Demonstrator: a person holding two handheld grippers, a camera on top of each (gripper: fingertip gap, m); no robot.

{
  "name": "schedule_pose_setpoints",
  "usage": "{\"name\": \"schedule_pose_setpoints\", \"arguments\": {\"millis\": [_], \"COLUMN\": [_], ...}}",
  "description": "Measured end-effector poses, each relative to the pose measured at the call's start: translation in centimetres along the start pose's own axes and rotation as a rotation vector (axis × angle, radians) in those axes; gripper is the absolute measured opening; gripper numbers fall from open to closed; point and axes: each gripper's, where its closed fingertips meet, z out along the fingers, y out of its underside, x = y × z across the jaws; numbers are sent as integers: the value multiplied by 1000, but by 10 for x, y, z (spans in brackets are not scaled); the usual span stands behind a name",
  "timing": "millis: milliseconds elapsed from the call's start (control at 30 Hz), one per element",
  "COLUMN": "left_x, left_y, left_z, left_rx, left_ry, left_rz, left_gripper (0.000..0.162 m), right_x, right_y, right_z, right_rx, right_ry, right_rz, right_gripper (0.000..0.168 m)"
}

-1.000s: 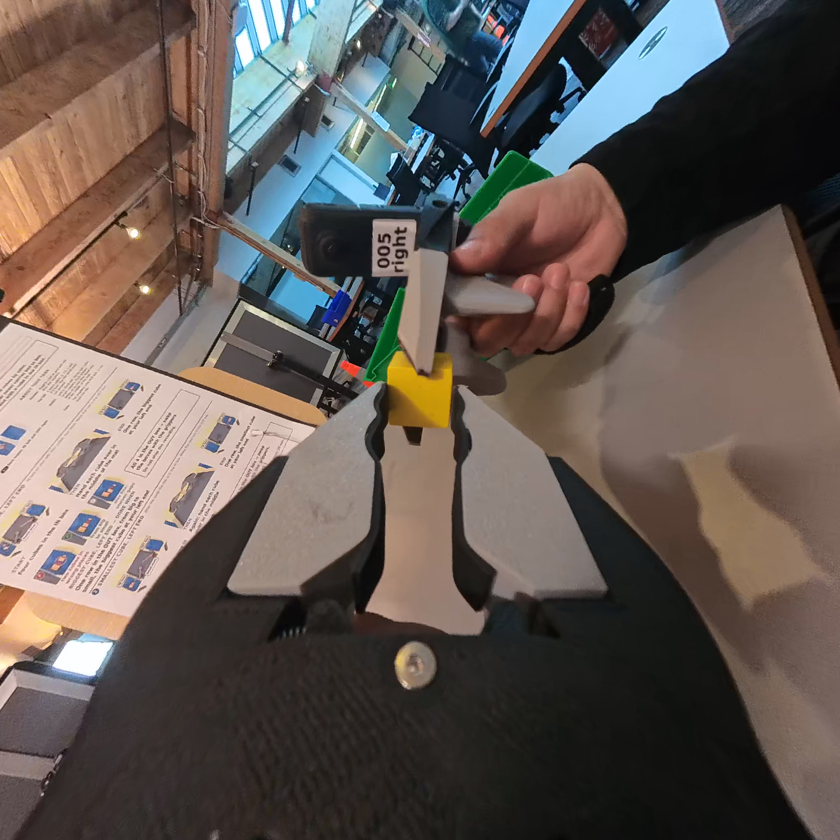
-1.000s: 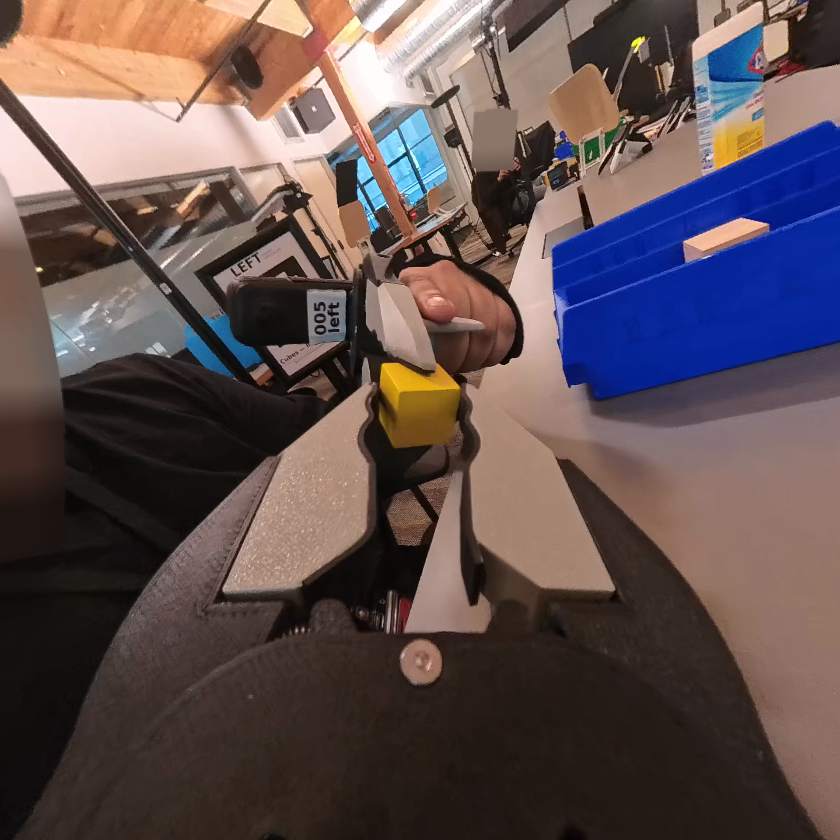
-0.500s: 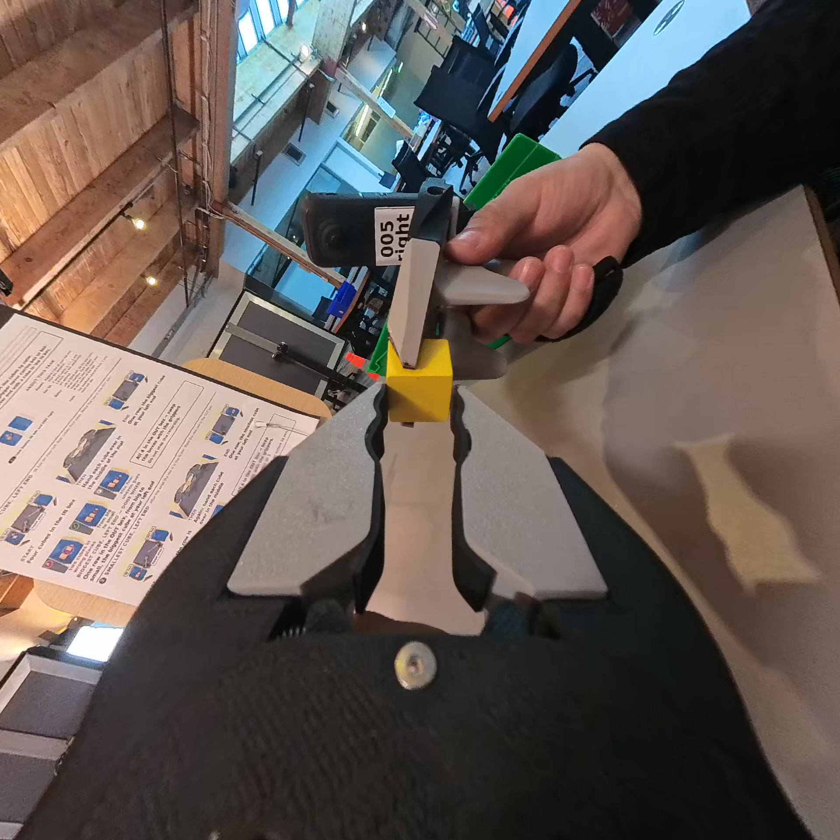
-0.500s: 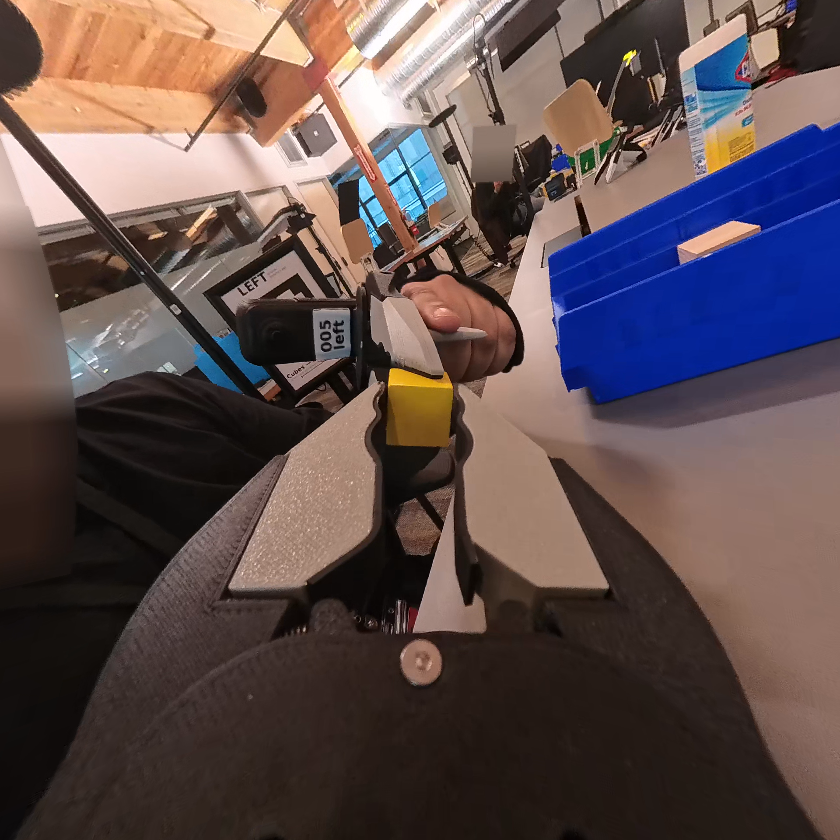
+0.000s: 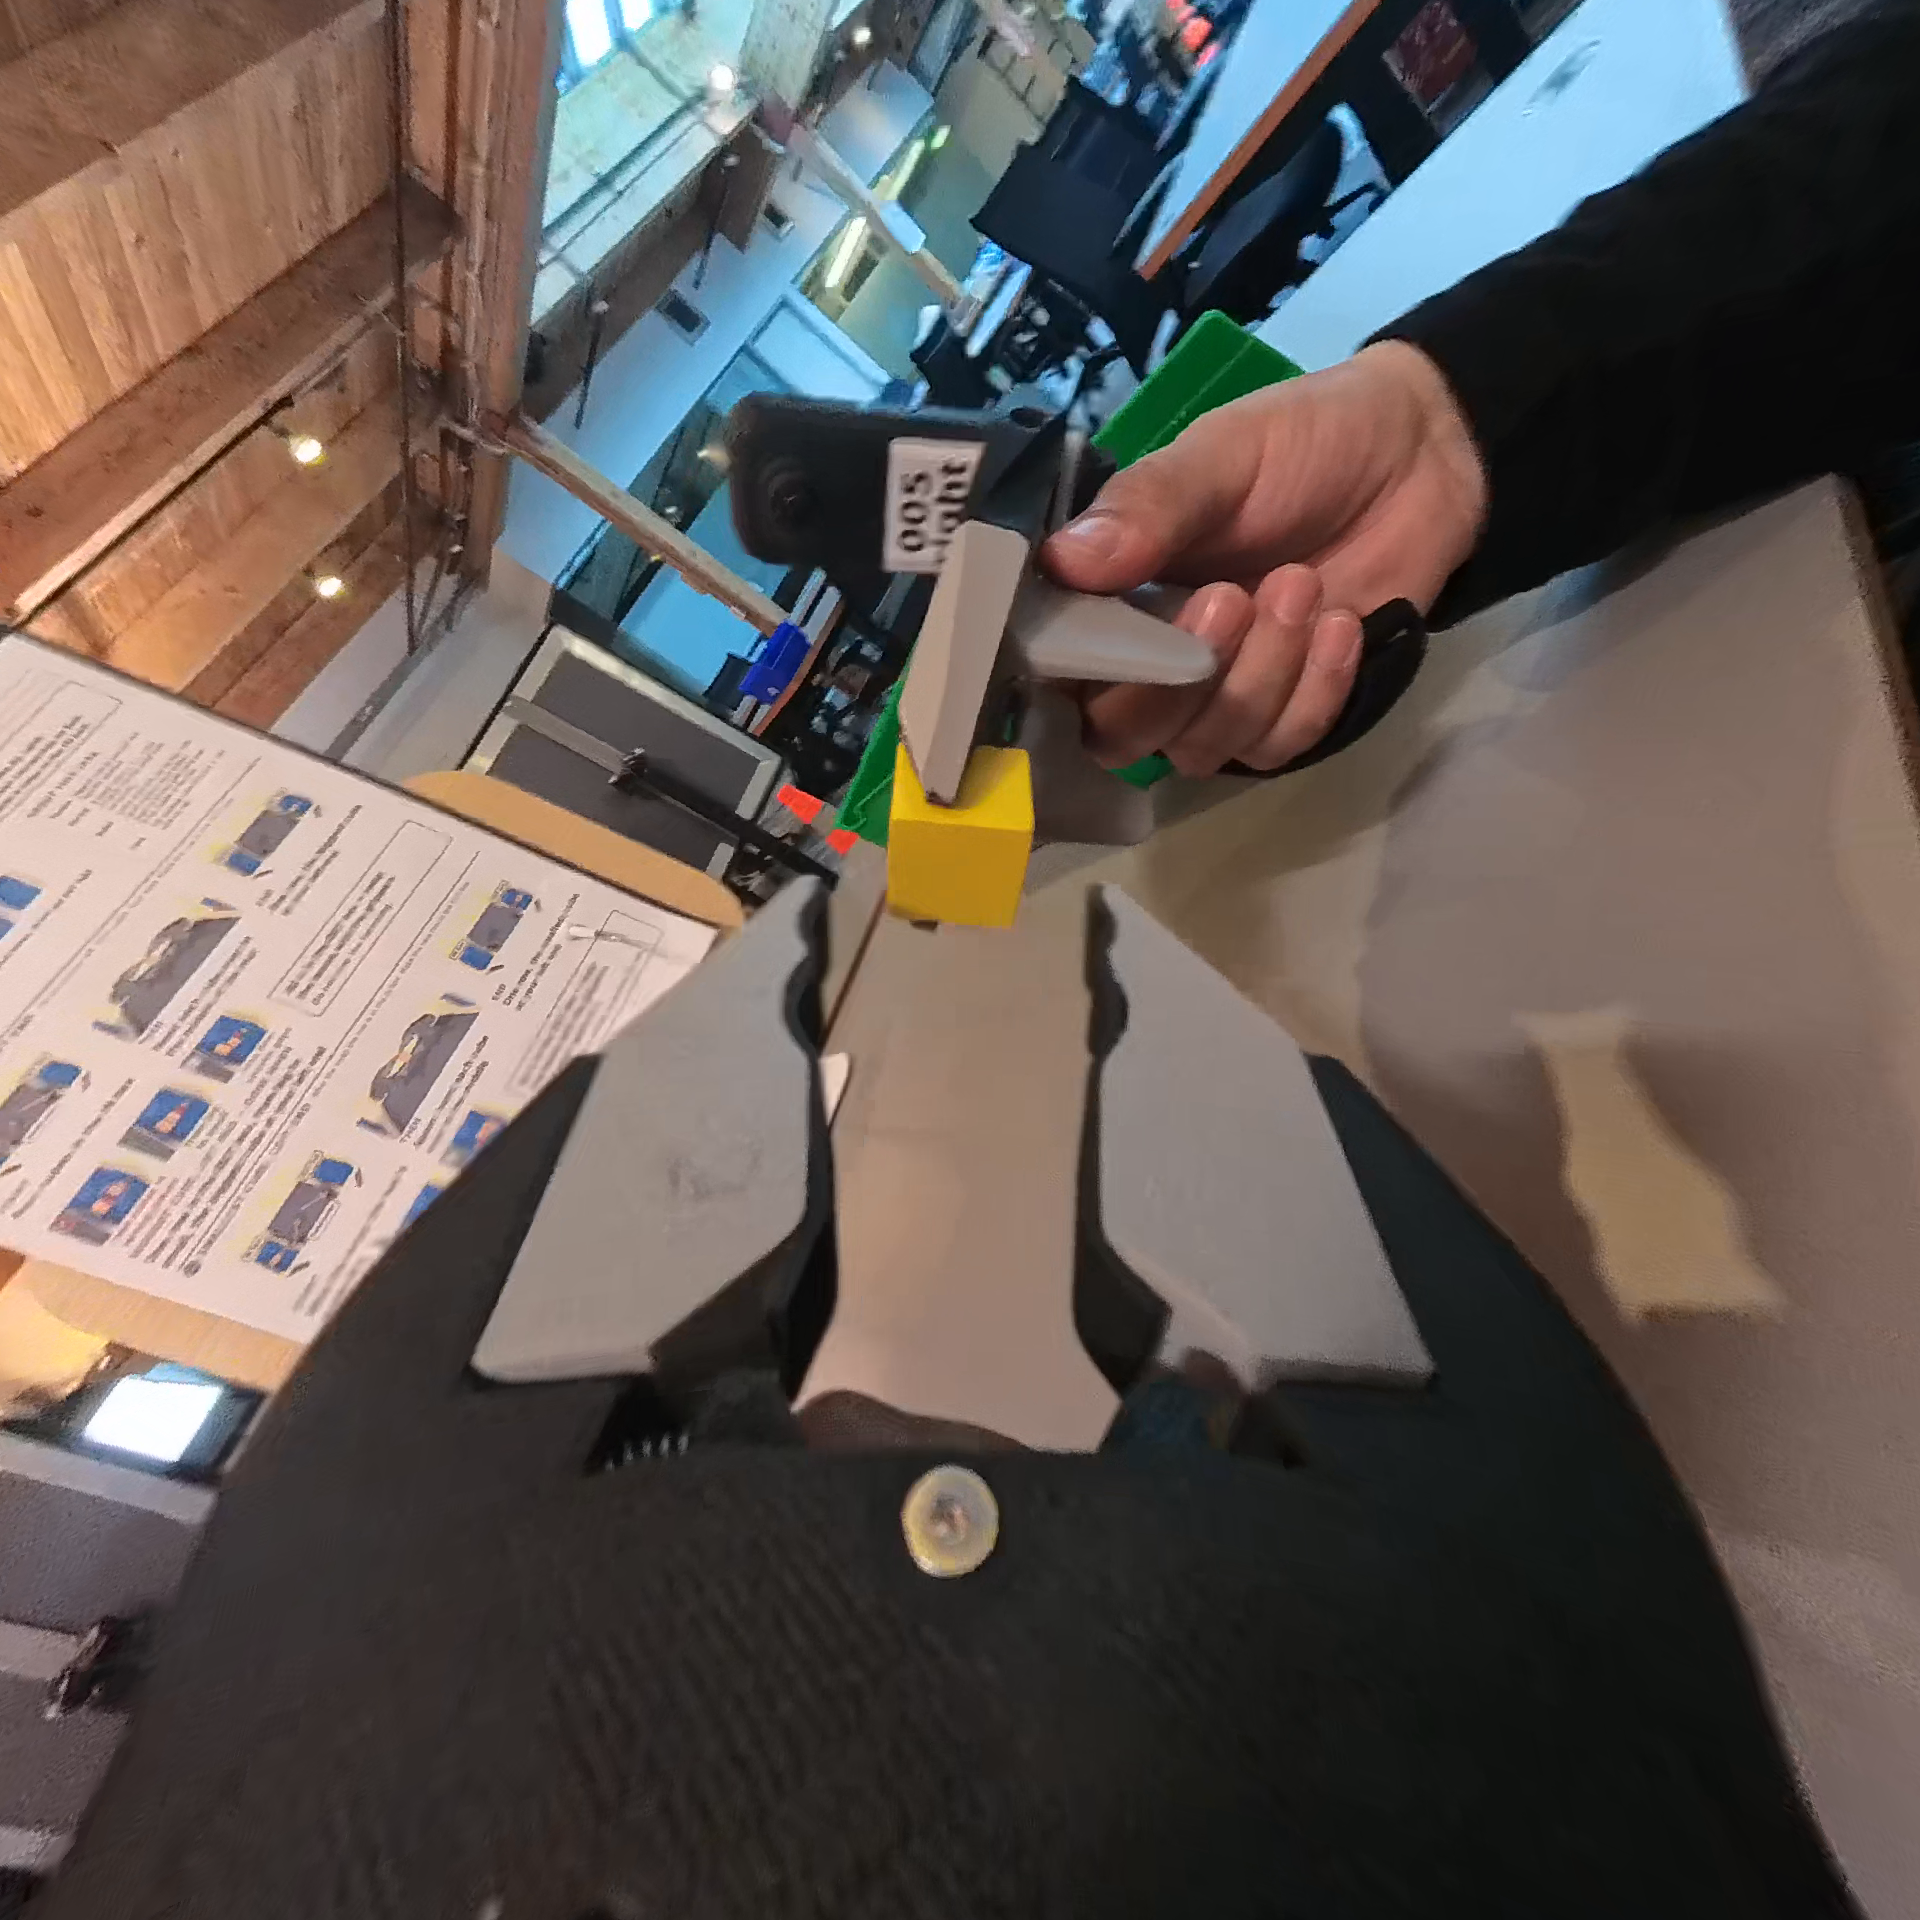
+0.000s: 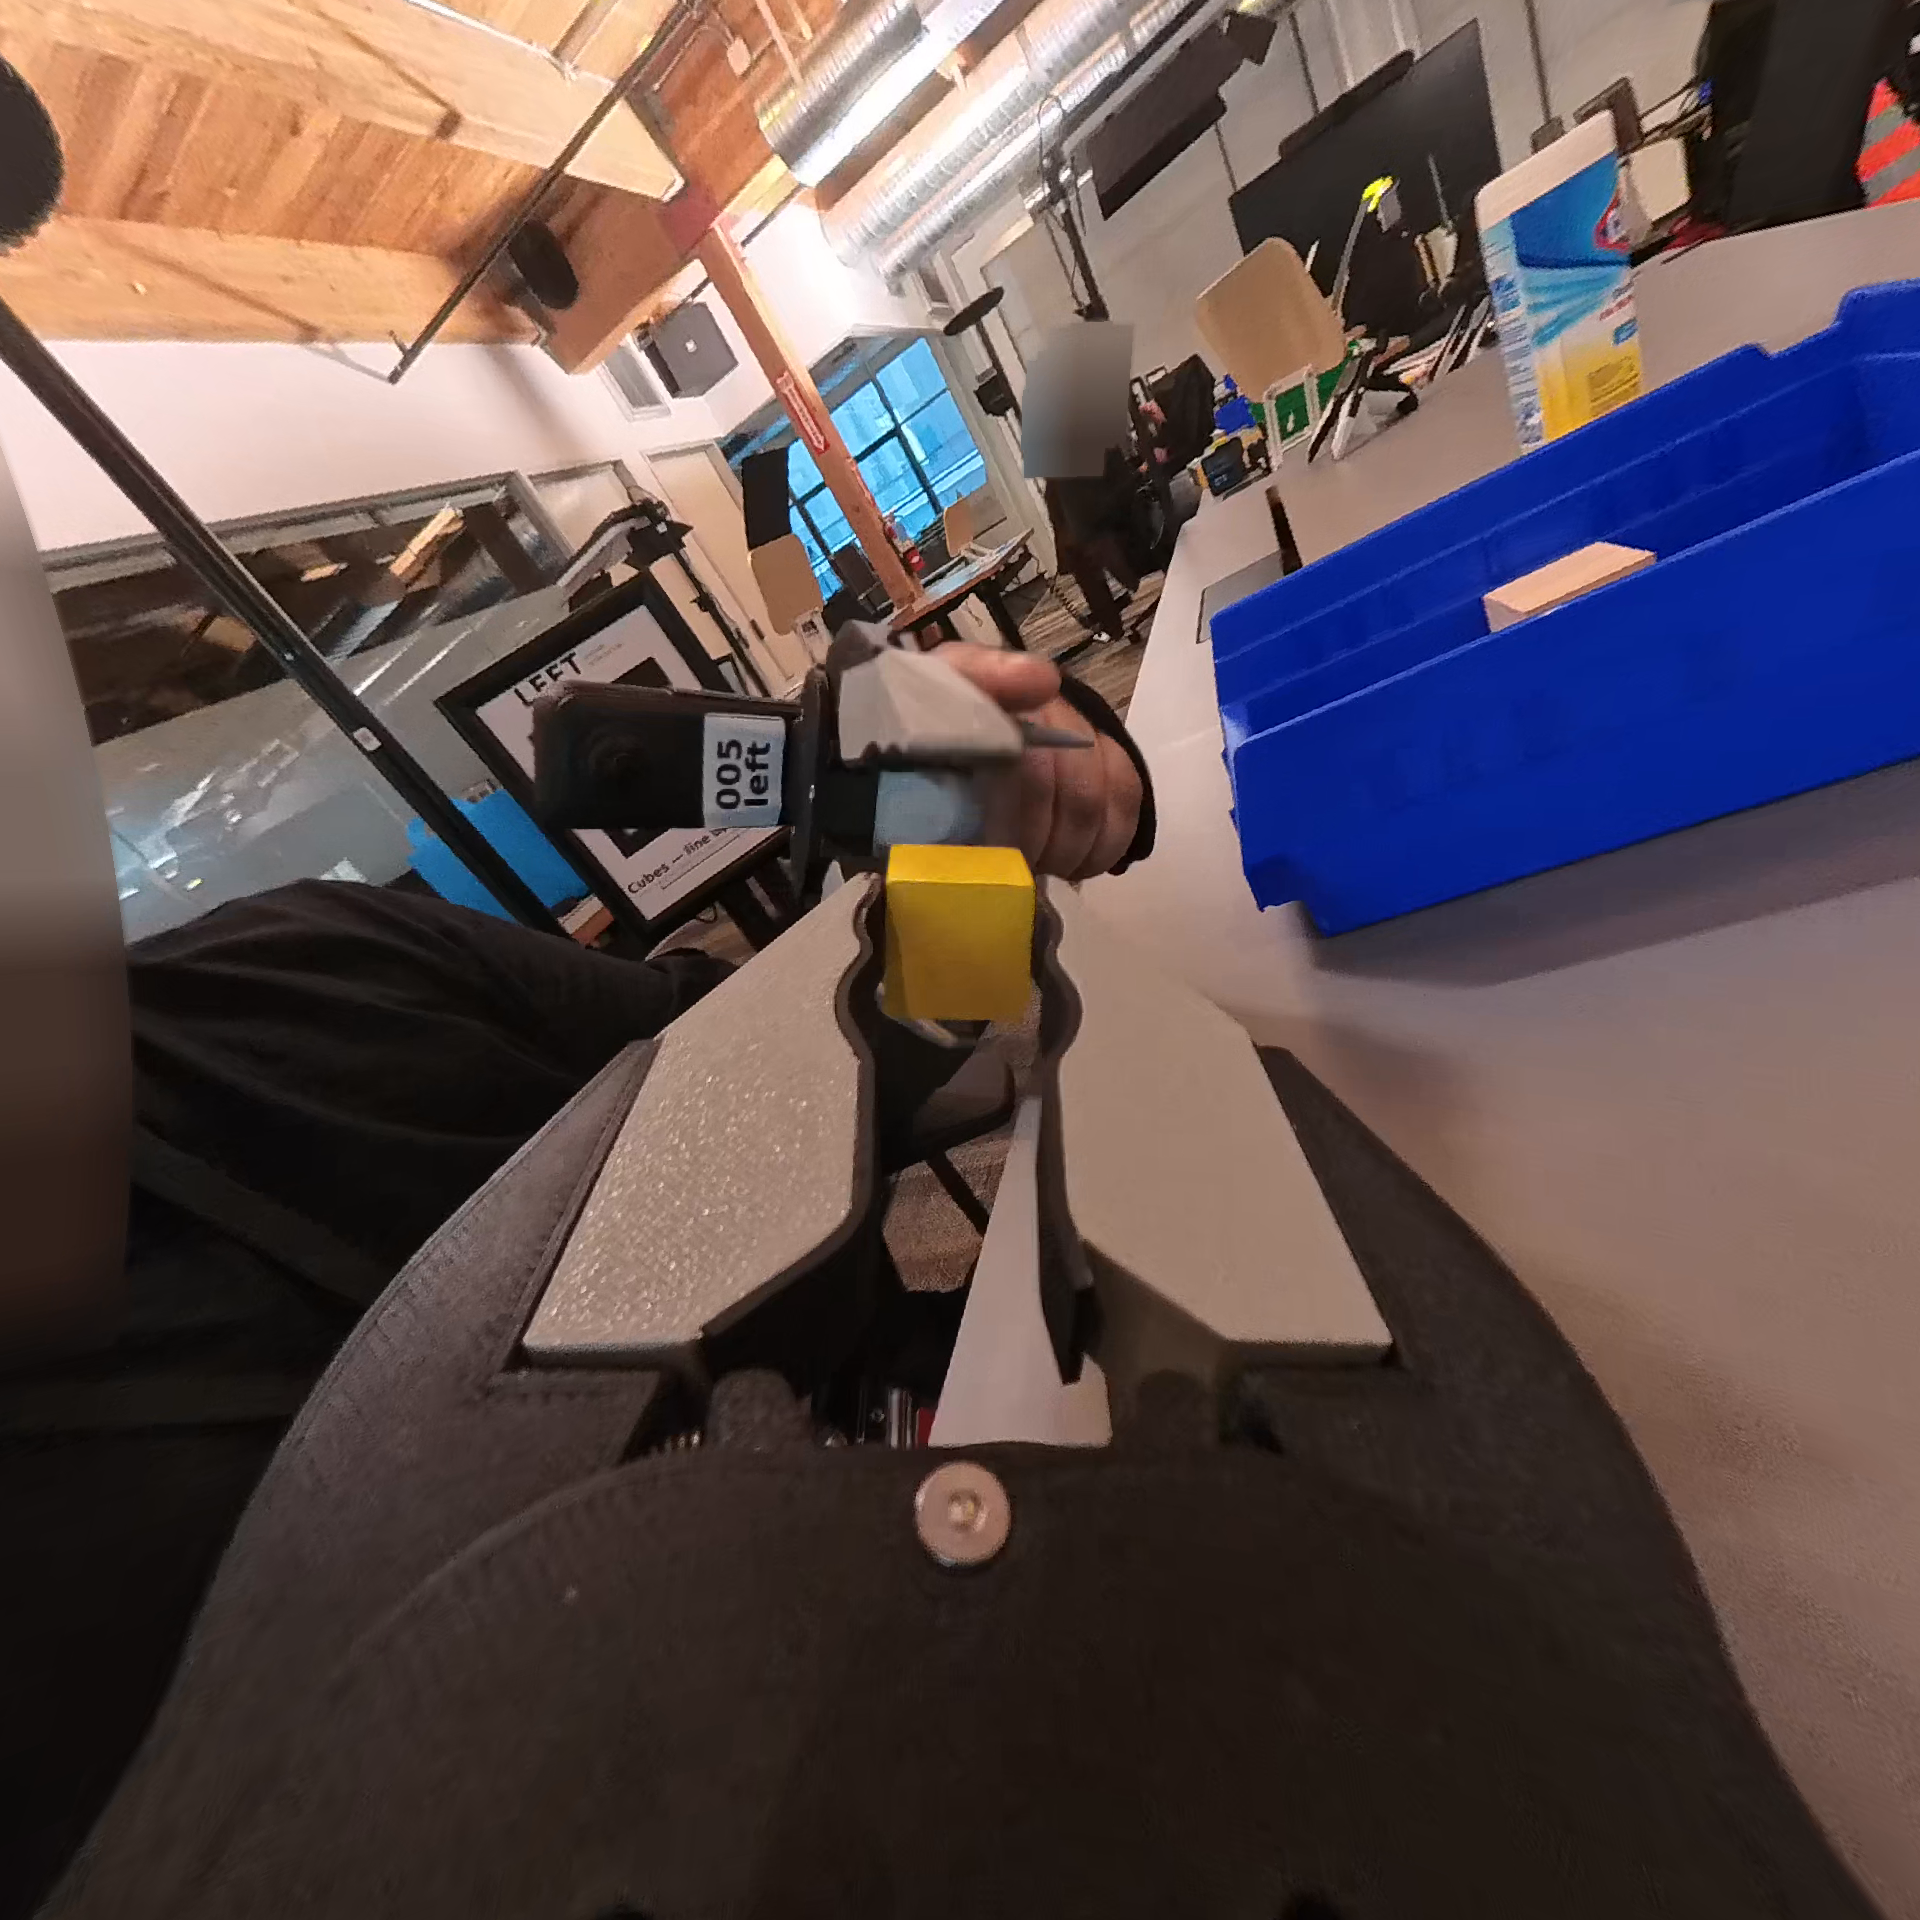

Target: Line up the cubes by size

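A yellow cube point(image 6: 956, 945) is pinched between the fingers of my right gripper point(image 6: 956, 925), held in the air near the grey table's point(image 6: 1455, 1091) edge. In the left wrist view the same cube point(image 5: 961, 857) sits just beyond the tips of my left gripper point(image 5: 961, 914), whose jaws stand wide apart and do not touch it. The right gripper point(image 5: 987, 800) comes in from above there, with one finger point(image 5: 951, 665) over the cube's top. The left gripper point(image 6: 914, 758) also shows in the right wrist view, behind and above the cube.
A blue bin point(image 6: 1558, 748) holding a pale wooden block point(image 6: 1569, 587) stands on the table to the right. A green bin point(image 5: 1195, 384) stands behind the right hand. A printed instruction sheet point(image 5: 260, 987) lies on the left. A wipes canister point(image 6: 1558, 312) stands behind the blue bin.
Both grippers were shut on the yellow cube. My left gripper has opened and drawn back a little, and the cube stays in the right gripper.
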Motion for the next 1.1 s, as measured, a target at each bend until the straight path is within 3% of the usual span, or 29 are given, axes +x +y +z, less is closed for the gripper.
{"name": "schedule_pose_setpoints", "arguments": {"millis": [67,233,333,467,600,667,833,1100], "left_x": [-8,-38,-72,-89,-88,-87,-78,-72], "left_y": [5,13,27,82,104,99,92,105], "left_z": [-1,-13,-22,-28,-31,-29,-23,-20], "left_rx": [-21,-43,-53,-212,-271,-271,-289,-334], "left_ry": [-38,-135,-247,-311,-323,-321,-294,-282], "left_rz": [-15,-112,-340,-744,-832,-805,-715,-729], "left_gripper": [62,61,61,63,63,62,62,62], "right_x": [-2,-9,-14,11,55,75,120,150], "right_y": [-4,-21,-50,-89,-89,-76,-26,18], "right_z": [-2,-16,-49,-146,-267,-297,-329,-322], "right_rx": [18,-4,11,29,-54,-77,-242,-362], "right_ry": [10,172,370,878,1388,1443,1514,1507], "right_rz": [-14,-174,-334,-503,-460,-354,-112,117], "right_gripper": [25,25,25,25,25,25,26,26]}}
